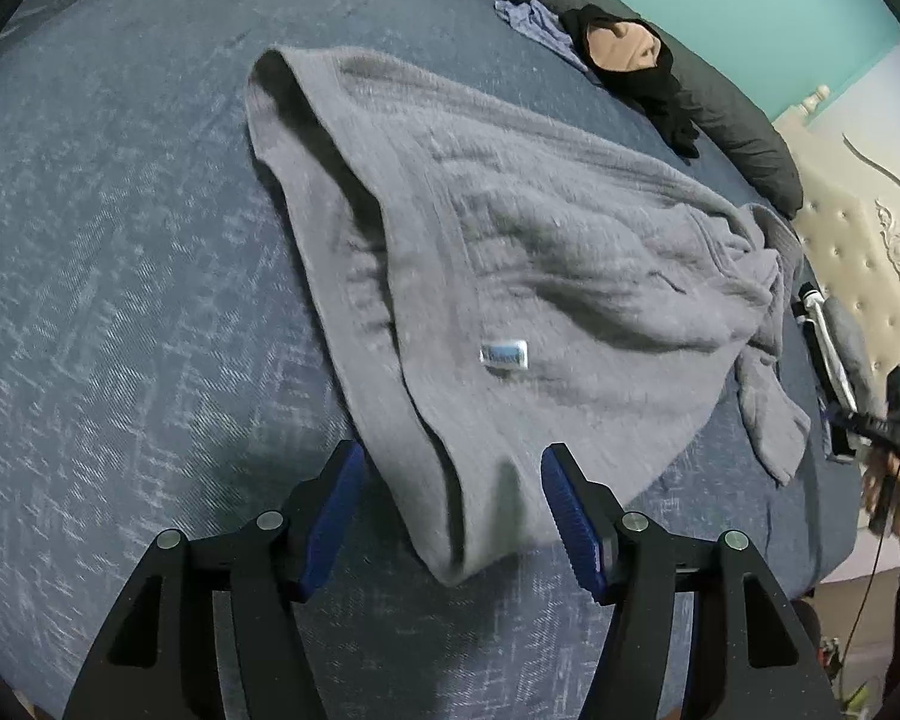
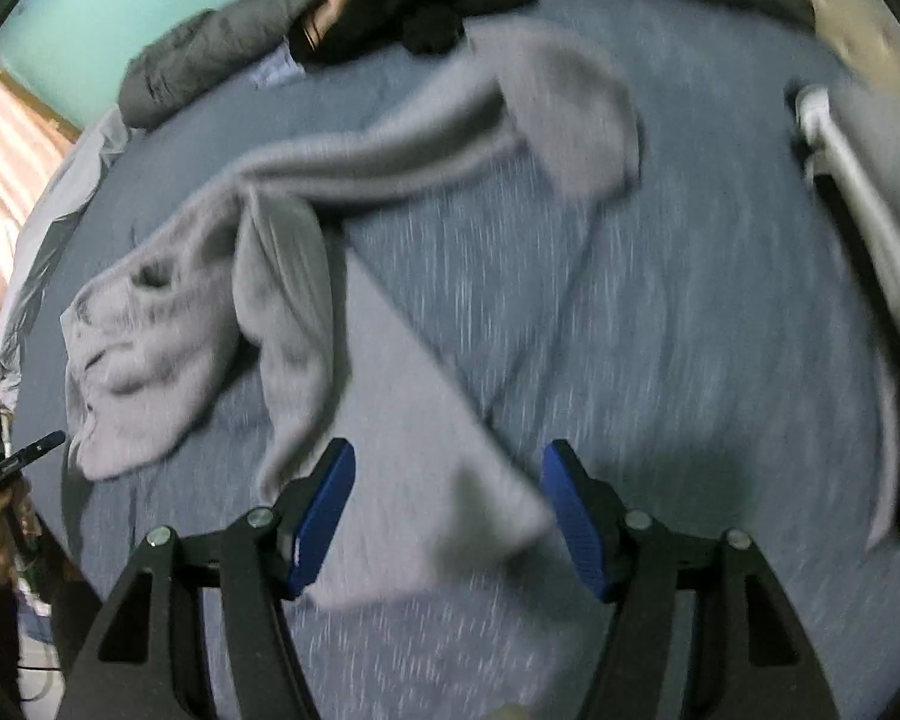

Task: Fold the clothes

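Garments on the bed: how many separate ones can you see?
3: a grey sweater spread mid-bed with each open gripper over a corner, a black garment and a crumpled blue one by the far pillow. Others may be hidden.

Soft, even indoor light is falling across the bed [image 1: 120, 240]; the right wrist view is smearing with motion blur, and fisheye distortion is bending both views' edges.

Rumpled grey sweater [image 1: 510, 276] on bed
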A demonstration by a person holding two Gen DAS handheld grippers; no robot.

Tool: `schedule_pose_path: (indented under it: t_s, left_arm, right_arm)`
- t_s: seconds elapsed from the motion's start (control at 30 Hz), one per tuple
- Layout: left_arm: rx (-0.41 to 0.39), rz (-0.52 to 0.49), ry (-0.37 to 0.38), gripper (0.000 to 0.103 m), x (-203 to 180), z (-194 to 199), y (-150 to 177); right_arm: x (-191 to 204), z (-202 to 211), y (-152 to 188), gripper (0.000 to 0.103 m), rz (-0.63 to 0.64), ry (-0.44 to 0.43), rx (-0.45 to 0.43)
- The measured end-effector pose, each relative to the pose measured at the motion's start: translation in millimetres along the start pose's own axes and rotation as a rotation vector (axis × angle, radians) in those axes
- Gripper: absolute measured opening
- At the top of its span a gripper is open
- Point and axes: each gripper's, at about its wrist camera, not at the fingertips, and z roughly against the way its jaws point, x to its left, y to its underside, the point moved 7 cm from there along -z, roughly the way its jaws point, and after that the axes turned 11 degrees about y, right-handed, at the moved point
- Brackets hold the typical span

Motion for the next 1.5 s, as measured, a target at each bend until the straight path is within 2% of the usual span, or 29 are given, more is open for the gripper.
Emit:
schedule_pose_path:
  t_s: [0.17, 0.4, 0.47, 0.53, 0.63, 0.7, 0.77, 0.83, 0.87, 0.9, 0.97, 1.0, 1.1, 1.5]
  left_arm:
    - [0.022, 0.002, 0.005, 0.065, -6.4, -5.6, 10.7]
    - [0.033, -0.011, 0.007, 0.064, -9.1, -13.3, 17.9]
    - [0.035, -0.015, 0.008, 0.056, -9.7, -15.4, 19.6]
    - [0.037, -0.019, 0.009, 0.037, -10.2, -17.6, 21.3]
    - [0.044, -0.039, 0.011, 0.019, -12.7, -21.7, 22.3]
    - [0.036, -0.057, 0.012, 0.009, -14.9, -21.4, 21.7]
    - [0.028, -0.066, 0.022, 0.007, -17.3, -19.0, 20.2]
    - [0.022, -0.075, 0.027, 0.003, -18.2, -16.3, 18.7]
    - [0.018, -0.078, 0.028, 0.003, -18.9, -13.8, 18.0]
    - [0.013, -0.081, 0.030, 0.002, -19.6, -11.2, 17.3]
    - [0.004, -0.087, 0.030, 0.002, -21.2, -4.5, 15.3]
    - [-0.001, -0.091, 0.030, 0.002, -22.2, -1.3, 14.3]
    - [-0.042, -0.092, 0.040, 0.002, -26.6, 18.1, 5.8]
    - [-0.171, -0.101, -0.004, 0.002, -21.6, 108.5, -20.0]
  right_arm:
    - [6.0, -8.3, 36.7, 0.067, -0.076, -0.068, 0.045]
    - [19.6, -18.5, 59.1, 0.067, -0.101, -0.118, 0.078]
    - [22.7, -19.9, 60.9, 0.067, -0.111, -0.126, 0.076]
    - [25.5, -22.8, 62.9, 0.067, -0.117, -0.123, 0.079]
    - [27.5, -30.6, 63.8, 0.067, -0.133, -0.114, 0.084]
    - [29.0, -35.6, 63.5, 0.067, -0.144, -0.115, 0.089]
    - [30.4, -41.3, 63.4, 0.066, -0.147, -0.112, 0.100]
    - [32.3, -43.9, 62.6, 0.051, -0.133, -0.107, 0.092]
    - [31.7, -43.1, 61.4, 0.040, -0.132, -0.100, 0.080]
    - [31.0, -42.0, 60.1, 0.036, -0.133, -0.092, 0.068]
    - [29.7, -35.6, 56.8, 0.017, -0.140, -0.096, 0.041]
    - [29.3, -30.5, 55.0, 0.014, -0.137, -0.091, 0.026]
    - [29.2, -9.3, 48.6, 0.009, -0.112, -0.077, -0.027]
    - [-5.2, 95.4, 21.3, 0.007, -0.066, -0.028, -0.194]
